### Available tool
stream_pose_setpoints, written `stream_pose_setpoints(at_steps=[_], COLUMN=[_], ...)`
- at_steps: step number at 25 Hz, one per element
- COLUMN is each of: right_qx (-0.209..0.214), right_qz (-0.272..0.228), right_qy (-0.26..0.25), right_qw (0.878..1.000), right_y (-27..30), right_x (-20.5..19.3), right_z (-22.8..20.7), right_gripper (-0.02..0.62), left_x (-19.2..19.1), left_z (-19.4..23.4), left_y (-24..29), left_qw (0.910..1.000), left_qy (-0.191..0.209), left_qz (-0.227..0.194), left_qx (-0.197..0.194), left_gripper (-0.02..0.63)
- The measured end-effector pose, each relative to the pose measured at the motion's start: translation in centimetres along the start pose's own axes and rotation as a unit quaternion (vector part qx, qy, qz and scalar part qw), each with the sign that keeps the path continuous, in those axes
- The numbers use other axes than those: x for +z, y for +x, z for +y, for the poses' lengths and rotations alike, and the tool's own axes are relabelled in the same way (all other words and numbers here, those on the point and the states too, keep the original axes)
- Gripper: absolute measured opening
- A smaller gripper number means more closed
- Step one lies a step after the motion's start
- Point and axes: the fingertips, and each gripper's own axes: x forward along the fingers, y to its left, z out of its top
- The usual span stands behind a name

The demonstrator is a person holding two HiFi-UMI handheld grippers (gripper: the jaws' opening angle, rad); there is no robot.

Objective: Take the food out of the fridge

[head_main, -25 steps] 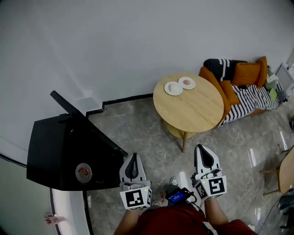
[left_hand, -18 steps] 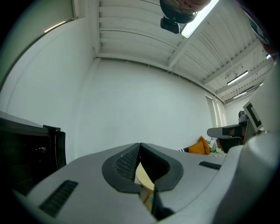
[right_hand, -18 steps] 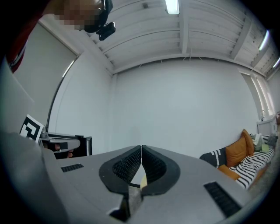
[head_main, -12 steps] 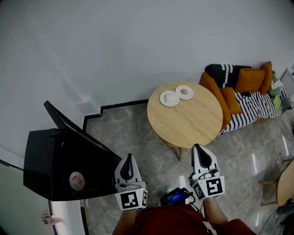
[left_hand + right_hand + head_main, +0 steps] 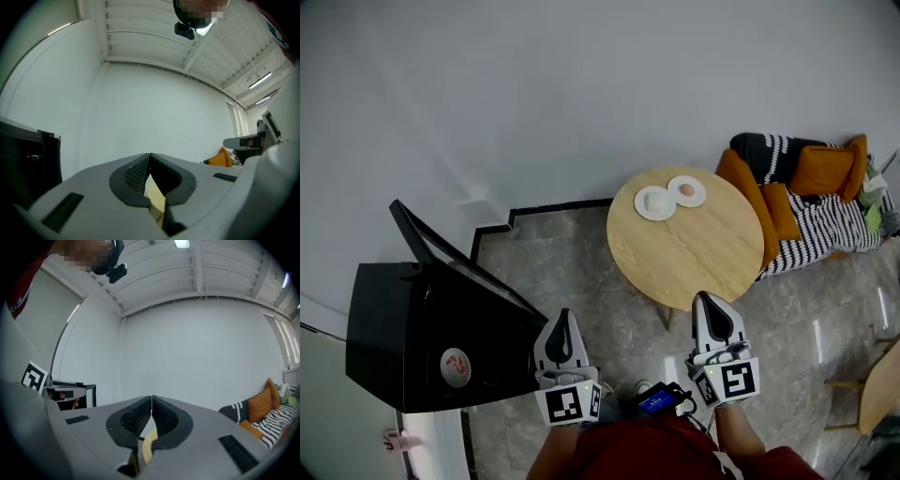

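A round wooden table (image 5: 694, 248) stands out from the white wall, and everything else sits around it. To the right of the table is a sofa (image 5: 811, 220) with orange cushions and a black-and-white striped throw. To the left of the table, across bare stone floor, is a black fridge (image 5: 412, 319) with a round red-marked sticker (image 5: 456, 366) on top. Its door (image 5: 455, 262) hangs open, angled out toward the table. The fridge's inside does not show from any view.

The food is on the table's far edge, by the wall: two white plates touching side by side, one (image 5: 654, 203) with a pale lump, the other (image 5: 686, 191) with a small pinkish piece.

The left gripper (image 5: 565, 321) is on the near side of the table, off toward the fridge, just beside the fridge's front corner. Its jaws are pressed together with nothing between them. The right gripper (image 5: 709, 302) is at the table's near edge, well apart from the plates. Its jaws are also closed and empty. A small blue-screened device (image 5: 657, 401) sits between the two grippers.
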Motion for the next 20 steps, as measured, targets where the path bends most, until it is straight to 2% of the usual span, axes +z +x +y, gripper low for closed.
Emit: stream_pose_setpoints(at_steps=[5, 9, 16, 20], right_qx=[0.020, 0.052, 0.123, 0.197], right_qz=[-0.001, -0.006, 0.003, 0.007], right_qy=[-0.006, -0.003, -0.009, -0.004], right_qw=[1.000, 0.999, 0.992, 0.980], right_y=[1.5, 3.1, 6.2, 8.6], right_x=[0.1, 0.1, -0.5, -0.5], right_z=[1.4, 3.5, 8.5, 13.3], right_gripper=[0.023, 0.023, 0.021, 0.023], left_x=[-0.1, -0.1, 0.1, 0.1], left_z=[1.5, 3.3, 8.0, 11.6], left_y=[0.1, -0.7, -3.6, -6.7], left_qw=[0.9999, 0.9991, 0.9929, 0.9810], left_qy=[-0.004, -0.005, -0.005, -0.004], left_qz=[-0.002, -0.005, -0.007, -0.005], left_qx=[0.015, 0.042, 0.119, 0.194], left_gripper=[0.013, 0.013, 0.012, 0.012])
